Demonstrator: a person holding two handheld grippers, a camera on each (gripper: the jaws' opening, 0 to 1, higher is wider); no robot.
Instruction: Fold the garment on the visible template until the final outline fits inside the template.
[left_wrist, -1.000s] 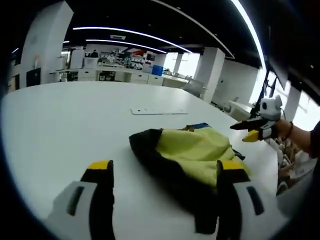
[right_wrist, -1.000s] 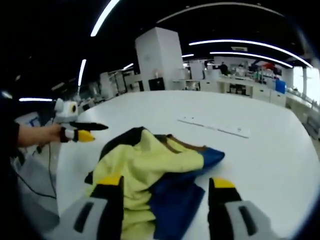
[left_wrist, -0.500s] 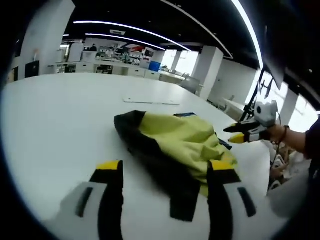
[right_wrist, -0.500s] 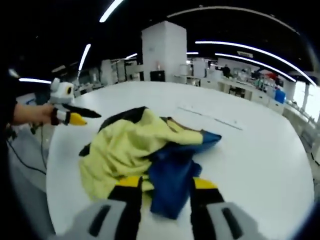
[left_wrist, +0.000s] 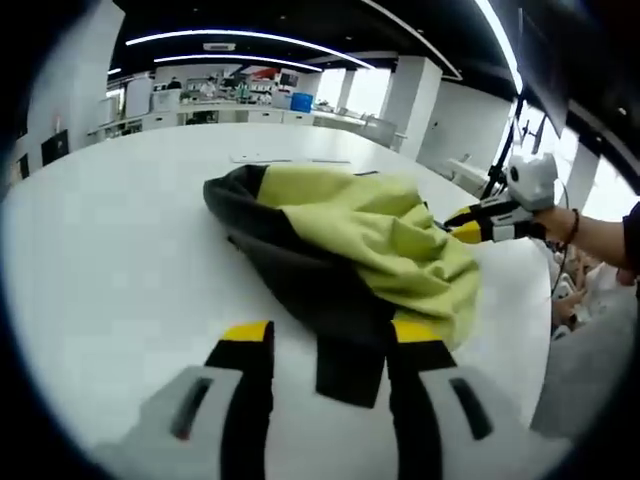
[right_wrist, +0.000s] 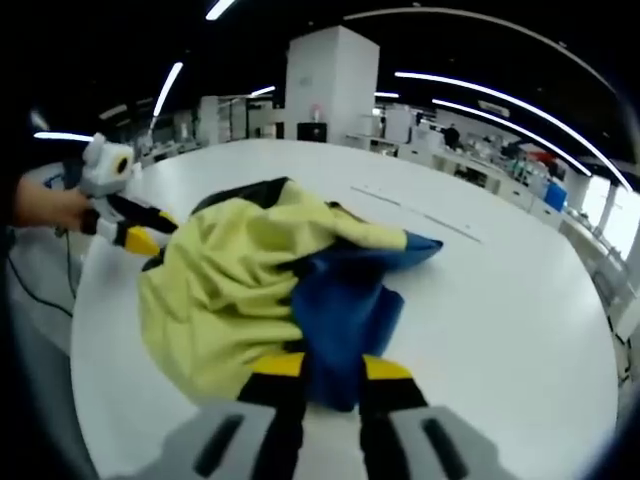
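A crumpled garment (left_wrist: 360, 235) in yellow, black and blue lies in a heap on the white table (left_wrist: 110, 250). My left gripper (left_wrist: 332, 335) has its jaws either side of the garment's black hem (left_wrist: 350, 365), with a strip of bare table between the left jaw and the cloth. In the right gripper view the garment (right_wrist: 225, 280) shows its yellow side at left and its blue part (right_wrist: 340, 320) at centre. My right gripper (right_wrist: 333, 368) has its jaws drawn close on the blue edge. The other gripper (left_wrist: 470, 222) touches the yellow cloth from the right.
A thin flat white strip (left_wrist: 290, 159) lies on the table beyond the garment, also seen as a strip (right_wrist: 420, 215) in the right gripper view. A hand (right_wrist: 50, 205) holds the left gripper (right_wrist: 130, 235) at the table's edge. Desks and pillars stand far behind.
Both grippers have come down and forward onto the garment. Both pairs of jaws have narrowed, the right pair onto the blue cloth and the left pair around the black hem.
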